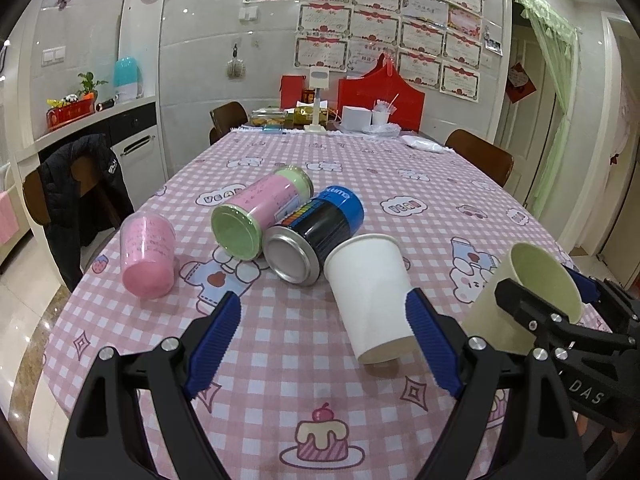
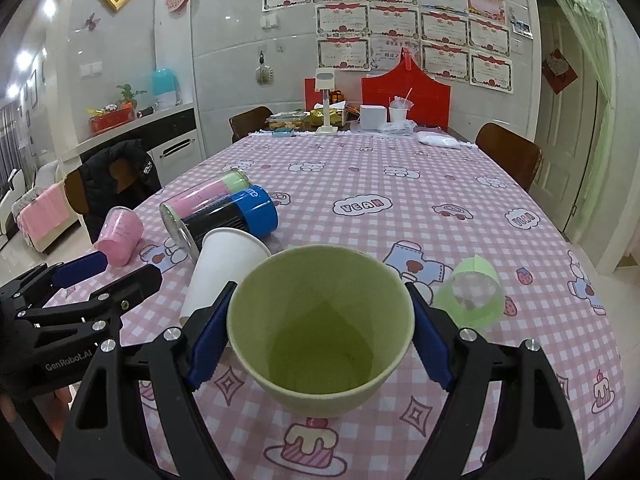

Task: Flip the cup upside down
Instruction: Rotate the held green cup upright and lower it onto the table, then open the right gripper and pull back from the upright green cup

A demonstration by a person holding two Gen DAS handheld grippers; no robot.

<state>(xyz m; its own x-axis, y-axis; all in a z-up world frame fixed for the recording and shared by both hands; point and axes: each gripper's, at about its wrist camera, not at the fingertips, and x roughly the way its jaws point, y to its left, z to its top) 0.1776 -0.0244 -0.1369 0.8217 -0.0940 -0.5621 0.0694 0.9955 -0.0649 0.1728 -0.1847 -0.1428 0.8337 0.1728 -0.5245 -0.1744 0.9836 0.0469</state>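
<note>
My right gripper (image 2: 320, 332) is shut on a pale green cup (image 2: 320, 320) and holds it mouth-up, tilted toward the camera, just above the table. The green cup also shows at the right edge of the left wrist view (image 1: 532, 292), between the right gripper's fingers. My left gripper (image 1: 324, 340) is open and empty. Its right finger is next to a white paper cup (image 1: 370, 296) that lies on its side on the tablecloth. The white cup also shows in the right wrist view (image 2: 222, 268).
A pink-and-green can (image 1: 260, 216) and a black-and-blue can (image 1: 316, 236) lie on their sides behind the white cup. A pink plastic cup (image 1: 148, 256) lies at the left. A clear green cup (image 2: 472, 292) lies at the right. Boxes and chairs stand at the far end.
</note>
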